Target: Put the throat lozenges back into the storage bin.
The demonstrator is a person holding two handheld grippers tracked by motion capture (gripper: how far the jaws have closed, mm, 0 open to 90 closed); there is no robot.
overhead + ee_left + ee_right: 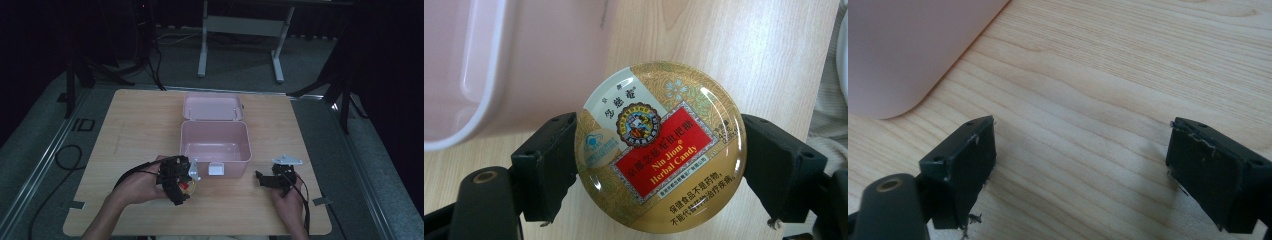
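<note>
I see a pale wood bench (140,125) in a dark room, grey floor (45,130) around, white desk legs (202,45) far. Left claw (186,186) grips candy tin (659,145) near the open pink box (215,142). Right claw (260,178) open, empty.

The left gripper (176,181) is a black, boxy hand-held tool with a grey three-cornered metal plate near its front and a thin black cable looping back past the wrist. The right gripper (272,180) is built alike, with a pale grey triangular plate on top and a black cable trailing along the forearm. Up close, the fingers (965,167) are blocky matt-black pads with small screw holes at the corners, frayed bits at their edges, and a round brass-coloured rivet on the arm behind. Both forearms appear bare, though the dim light makes that uncertain.
</note>
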